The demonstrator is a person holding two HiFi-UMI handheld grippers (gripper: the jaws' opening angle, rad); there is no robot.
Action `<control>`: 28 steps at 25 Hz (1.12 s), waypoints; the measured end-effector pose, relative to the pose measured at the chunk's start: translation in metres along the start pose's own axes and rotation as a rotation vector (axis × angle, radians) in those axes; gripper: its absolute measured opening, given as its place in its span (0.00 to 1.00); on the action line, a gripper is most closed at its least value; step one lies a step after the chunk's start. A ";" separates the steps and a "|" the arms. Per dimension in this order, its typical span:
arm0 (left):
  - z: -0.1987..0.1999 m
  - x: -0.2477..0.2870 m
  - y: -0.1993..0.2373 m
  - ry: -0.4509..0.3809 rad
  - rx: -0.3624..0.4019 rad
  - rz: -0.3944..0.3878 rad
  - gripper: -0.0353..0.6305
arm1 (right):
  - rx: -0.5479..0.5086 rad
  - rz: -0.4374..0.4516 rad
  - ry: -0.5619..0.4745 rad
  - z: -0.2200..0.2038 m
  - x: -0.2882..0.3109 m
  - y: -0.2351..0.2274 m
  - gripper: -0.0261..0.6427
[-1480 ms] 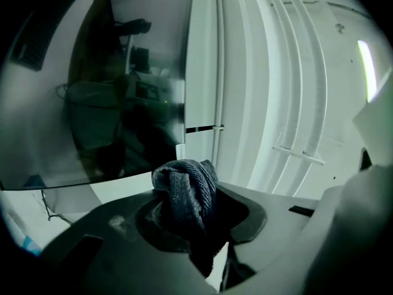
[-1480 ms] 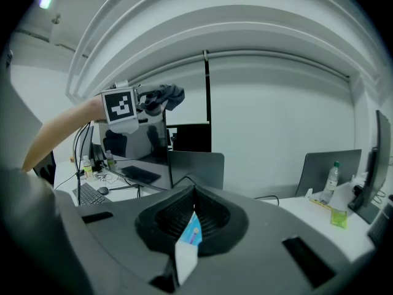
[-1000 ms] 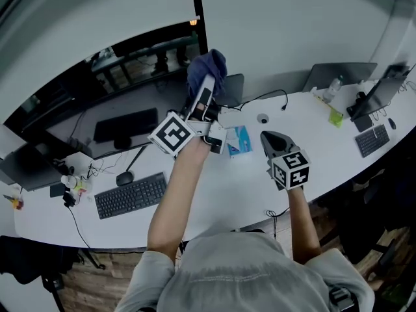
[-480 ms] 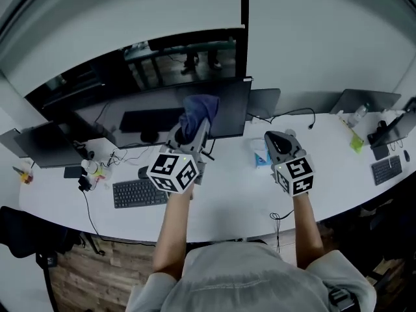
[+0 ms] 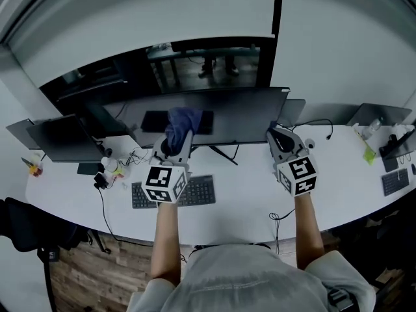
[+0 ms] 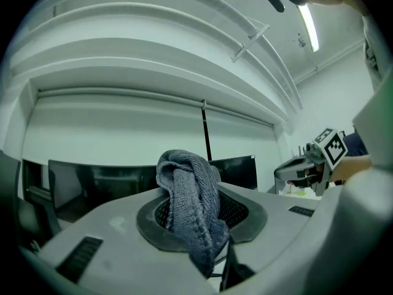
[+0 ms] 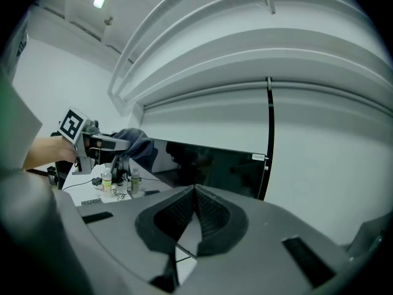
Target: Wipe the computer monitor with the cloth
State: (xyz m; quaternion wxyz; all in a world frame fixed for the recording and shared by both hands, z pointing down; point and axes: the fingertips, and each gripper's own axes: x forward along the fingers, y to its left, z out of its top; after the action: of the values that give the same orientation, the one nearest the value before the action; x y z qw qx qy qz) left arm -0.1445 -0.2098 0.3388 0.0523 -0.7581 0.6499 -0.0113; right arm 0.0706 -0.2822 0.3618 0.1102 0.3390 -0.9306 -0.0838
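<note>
While the left gripper (image 6: pixel 202 221) pinches the cloth (image 6: pixel 189 192) between its jaws, the right gripper (image 7: pixel 195 209) is closed, empty.

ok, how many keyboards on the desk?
2. Centre keyboard before the monitor, partly behind the left tool; second keyboard at the far right edge of the desk. More may be hidden.

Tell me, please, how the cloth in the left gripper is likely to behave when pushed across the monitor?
The cloth looks floppy: it bunches and droops over the jaws of the left gripper, so it should probably flatten and drag. Its knitted-looking weave suggests it is light and grippy, unlikely to slip free.
</note>
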 end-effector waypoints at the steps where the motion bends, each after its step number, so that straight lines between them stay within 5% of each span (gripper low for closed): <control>1: 0.000 -0.005 0.008 0.001 0.032 0.006 0.19 | -0.008 0.006 -0.003 0.004 0.003 0.005 0.06; 11: -0.002 -0.028 0.042 0.017 0.172 0.019 0.19 | -0.075 0.029 -0.029 0.035 0.020 0.036 0.06; 28: -0.001 -0.018 0.036 0.015 0.184 -0.017 0.19 | -0.137 0.052 0.005 0.040 0.030 0.046 0.06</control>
State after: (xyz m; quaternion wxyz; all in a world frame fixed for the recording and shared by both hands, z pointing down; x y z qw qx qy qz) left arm -0.1825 -0.1971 0.3372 0.1166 -0.7554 0.6402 -0.0772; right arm 0.0095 -0.2637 0.3384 0.1378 0.3065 -0.9308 -0.1437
